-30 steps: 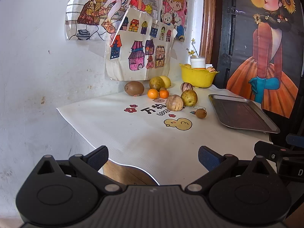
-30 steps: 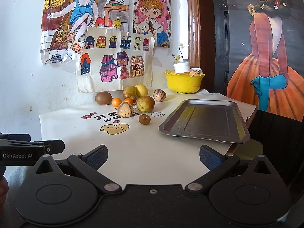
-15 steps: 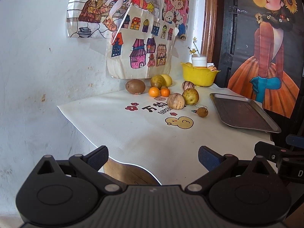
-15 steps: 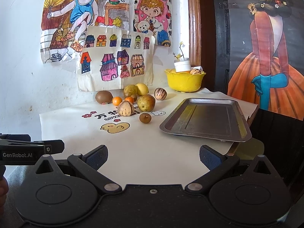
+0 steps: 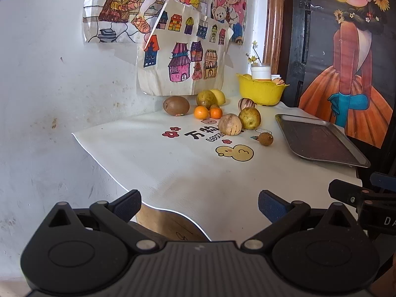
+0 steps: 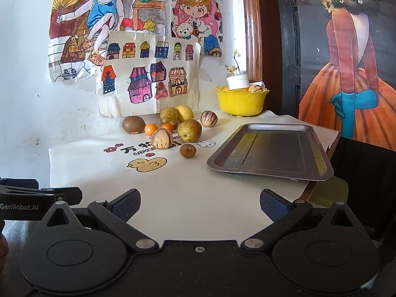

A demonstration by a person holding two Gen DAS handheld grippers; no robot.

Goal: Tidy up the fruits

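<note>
Several fruits lie grouped at the back of the white tablecloth: a brown kiwi (image 5: 176,105) (image 6: 133,124), two small oranges (image 5: 201,112) (image 6: 151,128), a striped tan melon (image 5: 230,124) (image 6: 161,138), a green-yellow pear (image 5: 250,118) (image 6: 189,130), a lemon (image 6: 184,112) and a small brown longan (image 5: 265,138) (image 6: 188,150). An empty metal tray (image 5: 319,141) (image 6: 272,151) rests to their right. My left gripper (image 5: 199,204) and right gripper (image 6: 199,204) both hover open over the table's near edge, nothing between the fingers, well short of the fruit.
A yellow bowl (image 5: 261,90) (image 6: 241,100) holding fruit and a white jar stands at the back right. Children's drawings hang on the white wall behind. A dark painted panel borders the right side. The cloth's left edge (image 5: 99,153) drops off beside the wall.
The left gripper has drifted slightly forward and up, so the fruit sits a little lower in its view. The right view barely shifted. Both grippers stayed open.
</note>
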